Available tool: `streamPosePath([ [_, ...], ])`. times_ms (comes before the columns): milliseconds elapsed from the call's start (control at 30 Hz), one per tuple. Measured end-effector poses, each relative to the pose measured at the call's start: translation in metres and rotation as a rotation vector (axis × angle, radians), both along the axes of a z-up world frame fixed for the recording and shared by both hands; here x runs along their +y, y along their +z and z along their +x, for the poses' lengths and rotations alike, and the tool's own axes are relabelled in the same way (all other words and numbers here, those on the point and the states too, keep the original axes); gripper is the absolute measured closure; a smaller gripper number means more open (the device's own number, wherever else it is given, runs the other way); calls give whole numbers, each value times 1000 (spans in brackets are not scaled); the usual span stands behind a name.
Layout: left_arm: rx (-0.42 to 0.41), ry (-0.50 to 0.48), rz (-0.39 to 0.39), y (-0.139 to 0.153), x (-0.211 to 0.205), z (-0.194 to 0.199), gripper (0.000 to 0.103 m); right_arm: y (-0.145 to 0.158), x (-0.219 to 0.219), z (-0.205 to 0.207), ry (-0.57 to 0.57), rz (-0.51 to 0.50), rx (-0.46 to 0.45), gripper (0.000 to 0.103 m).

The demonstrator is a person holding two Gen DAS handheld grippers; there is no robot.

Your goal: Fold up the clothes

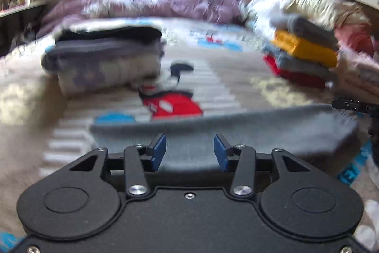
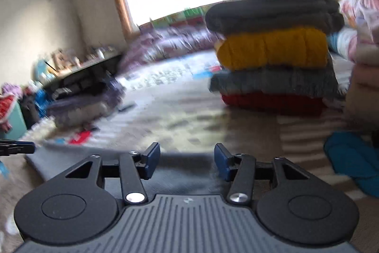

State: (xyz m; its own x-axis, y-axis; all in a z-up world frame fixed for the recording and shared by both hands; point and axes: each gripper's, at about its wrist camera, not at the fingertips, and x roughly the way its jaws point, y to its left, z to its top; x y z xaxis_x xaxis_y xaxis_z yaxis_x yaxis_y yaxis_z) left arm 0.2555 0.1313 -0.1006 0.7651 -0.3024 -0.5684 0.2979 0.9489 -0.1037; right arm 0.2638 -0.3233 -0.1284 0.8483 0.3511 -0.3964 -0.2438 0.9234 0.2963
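Lying crosswise just ahead of both gaping, empty tools, left gripper [image 1: 189,151] and right gripper [image 2: 187,161], near the bed's [image 1: 236,68] front edge: grey garment [image 1: 236,129].

The left black two-finger claw with blue pads [image 1: 189,151] reaches forward and level, its jaws spread wide apart with nothing between them. Its blue pads [image 1: 158,151] face each other across the gap, and the black linkage bars behind them splay outward. The right black two-finger claw with blue pads [image 2: 187,161] sits in a like pose, jaws parted just as wide and holding nothing. In the left wrist view, a black tip of the right claw shows at the right edge; in the right wrist view, the left claw's black tip pokes in at the left edge. Both views are blurred.
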Motion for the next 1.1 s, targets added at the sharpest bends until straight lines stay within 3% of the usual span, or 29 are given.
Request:
streamPosePath([
  [133, 26, 39, 23, -12, -3, 6, 58, -12, -1, 10, -3, 1, 77, 48],
  [267, -3, 126, -92, 4, 18, -7, 58, -10, -3, 2, -13, 20, 37, 48],
  [333, -18, 170, -149, 11, 28, -13, 52, -5, -8, -4, -23, 50, 6, 47],
  [433, 2, 269, -320, 16, 53, -26, 39, -2, -17, -11, -57, 90, 6, 44],
  [567, 99, 373, -564, 3, 76, -40, 38, -1, -22, -24, -75, 126, 23, 42],
  [667, 150, 410, -672, -6, 79, -45, 38, -2, -21, -34, -85, 132, 54, 41],
  [933, 186, 512, -838, -28, 85, -37, 38, -15, -19, -35, -110, 138, 142, 44],
  [1100, 171, 535, -836, -32, 82, -24, 44, -25, -22, -22, -133, 153, 176, 51],
])
